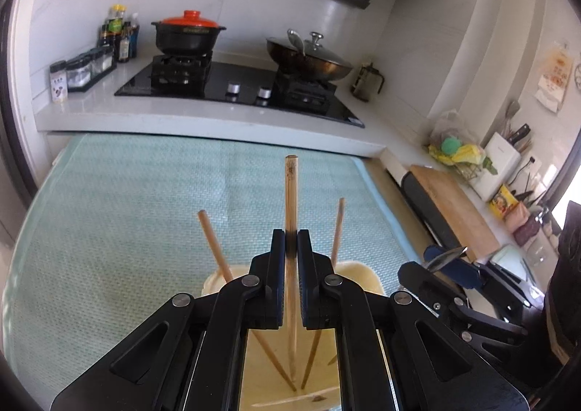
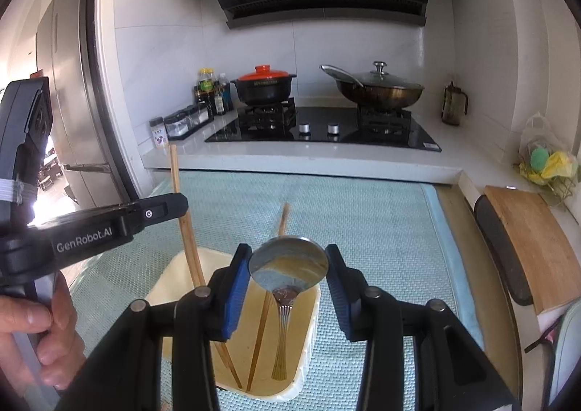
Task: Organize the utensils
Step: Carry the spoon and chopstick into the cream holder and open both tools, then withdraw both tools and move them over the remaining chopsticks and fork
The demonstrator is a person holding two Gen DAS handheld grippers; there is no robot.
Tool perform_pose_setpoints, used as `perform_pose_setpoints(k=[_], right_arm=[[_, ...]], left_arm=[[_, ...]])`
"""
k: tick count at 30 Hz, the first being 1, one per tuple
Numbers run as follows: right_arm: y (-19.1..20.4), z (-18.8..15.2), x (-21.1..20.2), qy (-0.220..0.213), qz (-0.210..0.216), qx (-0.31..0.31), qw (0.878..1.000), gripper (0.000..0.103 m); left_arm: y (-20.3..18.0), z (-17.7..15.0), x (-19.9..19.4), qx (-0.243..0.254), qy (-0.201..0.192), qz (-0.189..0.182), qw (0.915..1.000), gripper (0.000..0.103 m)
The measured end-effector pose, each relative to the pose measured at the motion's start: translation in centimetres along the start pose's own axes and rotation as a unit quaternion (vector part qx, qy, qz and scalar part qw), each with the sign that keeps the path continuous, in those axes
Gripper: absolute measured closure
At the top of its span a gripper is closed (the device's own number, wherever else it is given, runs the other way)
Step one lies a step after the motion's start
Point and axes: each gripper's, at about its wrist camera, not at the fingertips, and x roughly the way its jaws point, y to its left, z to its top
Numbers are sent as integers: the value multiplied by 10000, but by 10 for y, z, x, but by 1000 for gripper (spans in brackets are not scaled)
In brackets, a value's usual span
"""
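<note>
A cream holder (image 2: pixel 308 349) stands on the teal mat (image 2: pixel 363 215). My left gripper (image 1: pixel 290 240) is shut on a wooden chopstick (image 1: pixel 290 186) whose lower end reaches into the holder (image 1: pixel 366 276); the same gripper (image 2: pixel 159 211) shows from the side in the right wrist view, clamped on that chopstick (image 2: pixel 176 171). Two more chopsticks (image 1: pixel 214 244) lean in the holder. My right gripper (image 2: pixel 288 258) is open, its blue pads either side of a metal spoon (image 2: pixel 288 265) that stands in the holder, not touching it.
Beyond the mat is a counter with a black hob (image 2: pixel 323 131), a red-lidded pot (image 2: pixel 263 84) and a lidded wok (image 2: pixel 377 88). Condiment jars (image 2: pixel 181 124) stand at left. A wooden cutting board (image 2: pixel 526 244) lies at right. A fridge (image 2: pixel 65 84) is on the left.
</note>
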Motion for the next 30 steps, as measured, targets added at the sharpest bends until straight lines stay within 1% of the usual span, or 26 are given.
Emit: perform_pose_setpoints(k=[4,5,6,7,8,9,11,13,15,17,19,21,23,27,30], right_arm=[[-7,-3,22,358,0,151,9992,61],[-8,-4,26,418,-13,189,9989,60],[-9,-2,27,397,-49,216,9990,60],[-10,-1,25,365,-78,247,9990,58],[-11,1,22,316,-60,302,9990,55],[-12,2,14,237,12,367,9990,53],[-12,4,-4,65,49,386,9992,46],[-9,6,-24,-99,64,306,9995,45],[-8,3,-47,-237,100,247,9994,44],[-8,-5,-71,-338,96,238,9991,41],[-9,-17,-93,-423,119,221,9988,39],[-10,-34,-112,-435,17,161,9989,39],[-10,-54,-130,-447,-107,109,9989,39],[-8,-104,-162,-414,-424,-8,9982,36],[-4,-148,-179,-311,-627,-17,9975,34]], left_arm=[[-1,-4,16,-38,271,184,9995,97],[0,-5,15,-85,309,188,9993,88],[1,-6,12,-142,309,130,9993,70],[2,-8,6,-180,259,101,9995,58],[2,-10,-2,-164,164,129,9996,38],[2,-12,-12,-107,49,180,9998,28],[1,-18,-34,98,-86,230,9997,23],[2,-26,-55,307,-75,308,9990,19],[4,-38,-80,510,-80,432,9977,11],[6,-56,-107,712,-83,571,9958,6],[7,-78,-130,941,-46,690,9932,4],[7,-103,-150,1132,22,832,9901,4],[8,-130,-167,1219,81,927,9882,3],[8,-181,-192,1152,6,1032,9880,2],[9,-216,-199,1018,-25,1123,9884,2]])
